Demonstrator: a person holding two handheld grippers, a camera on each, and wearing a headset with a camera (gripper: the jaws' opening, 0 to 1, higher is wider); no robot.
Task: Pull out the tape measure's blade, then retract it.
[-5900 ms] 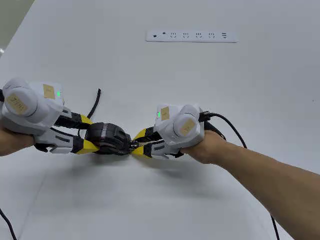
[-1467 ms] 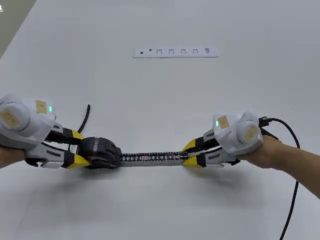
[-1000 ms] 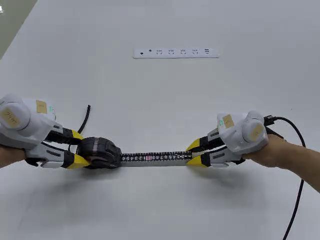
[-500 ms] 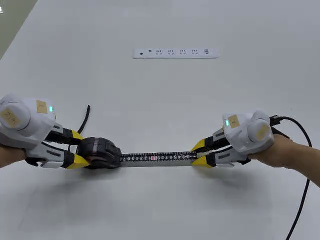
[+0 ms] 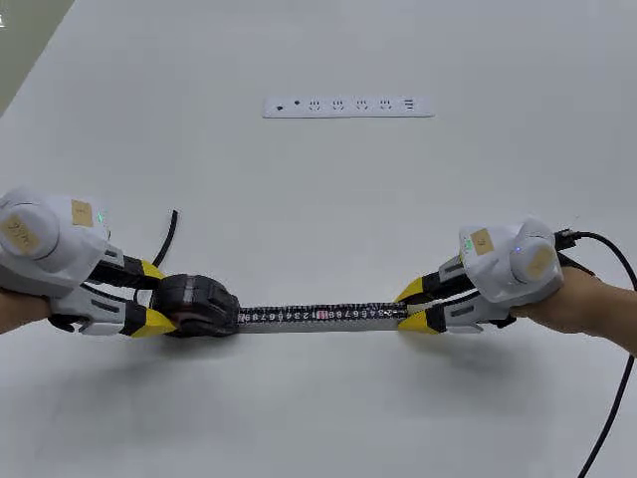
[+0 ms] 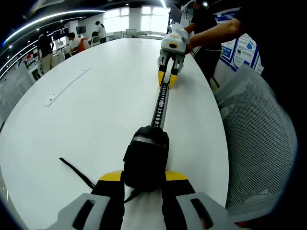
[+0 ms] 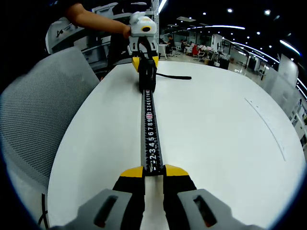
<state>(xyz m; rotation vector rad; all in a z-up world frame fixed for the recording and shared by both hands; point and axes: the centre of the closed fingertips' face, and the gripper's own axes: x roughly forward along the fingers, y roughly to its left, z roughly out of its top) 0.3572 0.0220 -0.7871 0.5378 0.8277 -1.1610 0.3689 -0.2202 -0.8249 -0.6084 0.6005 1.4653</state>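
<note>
Left tool (image 5: 157,296) is clamped across the tape measure case (image 5: 195,304), one jaw on each side, with the case lying on the table (image 5: 328,209). Right tool (image 5: 412,306) is pinched shut on the end of the blade (image 5: 318,315). The end hook is probably inside the jaws, but they hide it. The blade runs out straight from the case, low over the table, numbers up. My read is we're mid-pull or near full draw. To do it well, pull dead in line with the case mouth, keep the blade flat with no twist, and hold the left tool rigid so the case doesn't yaw. For retraction I'd walk the right tool back toward the case under grip rather than release it, or the blade may whip. Around the case: its black strap (image 5: 166,237) trails behind it, off the blade line. The power strip (image 5: 347,106) sits well beyond the case, across the table. A mesh chair (image 6: 259,143) stands off the table edge beside the case. Neither looks like an obstruction.
</note>
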